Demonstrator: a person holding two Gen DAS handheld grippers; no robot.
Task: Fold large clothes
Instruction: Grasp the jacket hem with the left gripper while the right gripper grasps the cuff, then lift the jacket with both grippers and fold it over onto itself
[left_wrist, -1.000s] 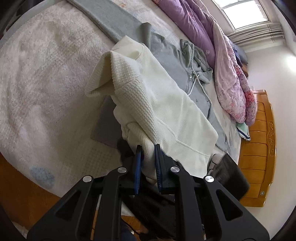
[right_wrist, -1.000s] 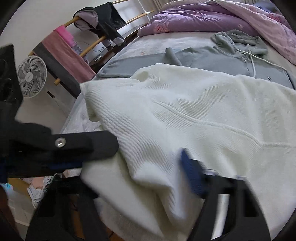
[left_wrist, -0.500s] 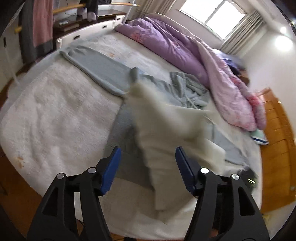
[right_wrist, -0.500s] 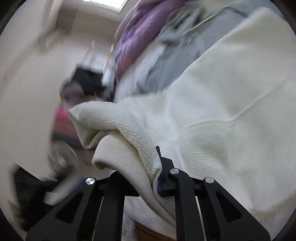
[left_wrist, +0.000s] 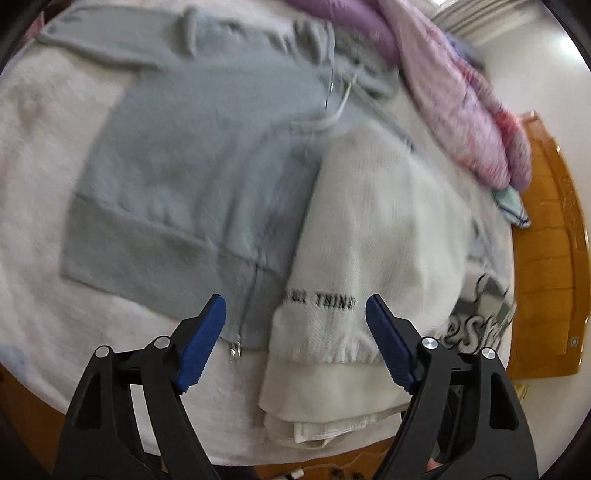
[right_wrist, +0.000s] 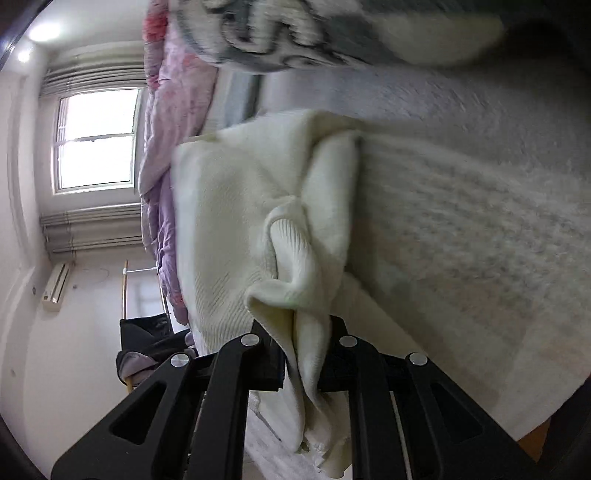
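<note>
Since a second ago my left gripper has let go of the cream sweater and its jaws have just been opening; they now stand wide, nothing pinched, the sweater's lettered hem lying just ahead between them. My right gripper, rolled sideways, clamps a bunched fold of that sweater. Left of it lies the grey hoodie on the white bedspread.

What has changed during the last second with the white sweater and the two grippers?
The left hand-held gripper let go of the cream sweater; its jaws have just been opening and hover open above it. The right hand-held gripper closed on the sweater's edge and rolled sideways. The grey hoodie stayed flat on the bed.
</note>
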